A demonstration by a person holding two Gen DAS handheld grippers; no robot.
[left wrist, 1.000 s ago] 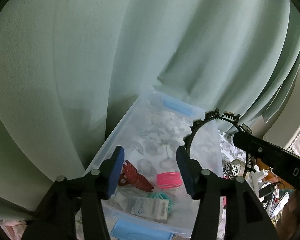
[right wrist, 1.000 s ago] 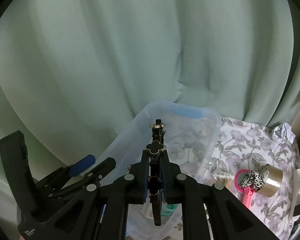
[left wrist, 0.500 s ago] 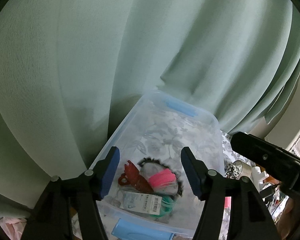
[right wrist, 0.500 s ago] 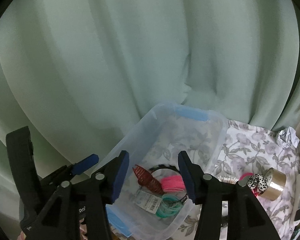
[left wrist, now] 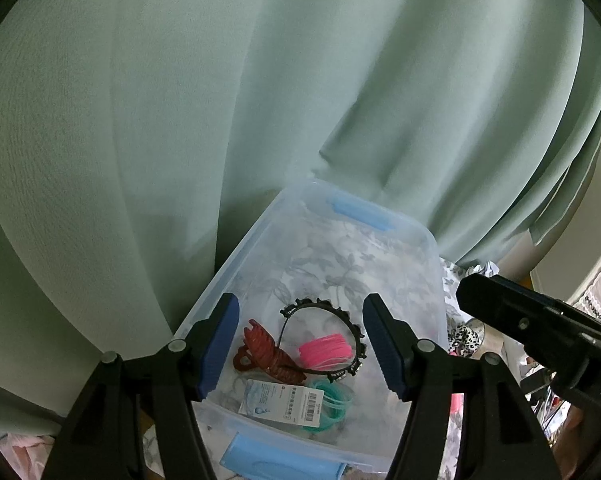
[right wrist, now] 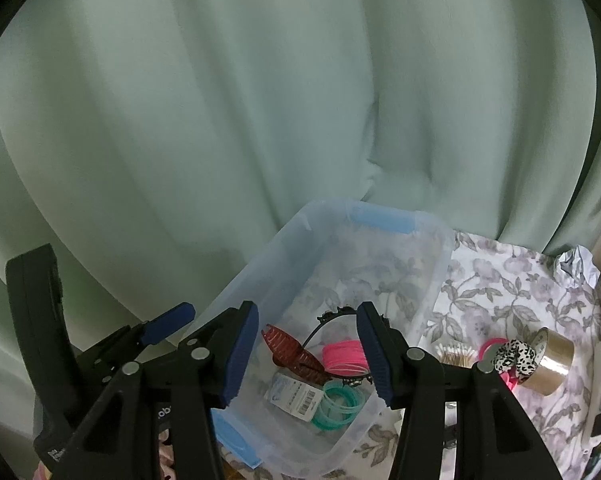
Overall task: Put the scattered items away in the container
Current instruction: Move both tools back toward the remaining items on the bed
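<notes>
Two claws, left claw [left wrist: 300,346] and right claw [right wrist: 307,354], hang wide open and empty above the clear box [right wrist: 434,280] holding the black headband [left wrist: 354,330].

**A corner of a home, by the curtains**

Pale green curtains [right wrist: 260,120] hang in heavy folds behind a table under a floral cloth [right wrist: 512,280]. Hair accessories fill a clear storage bin [right wrist: 436,264]; cotton swabs [right wrist: 454,354] and packing tape [right wrist: 550,362] lie beside it: domestic clutter.

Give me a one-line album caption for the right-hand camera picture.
Open right gripper above a clear bin holding hair accessories, tape roll waiting on the floral cloth.
</notes>
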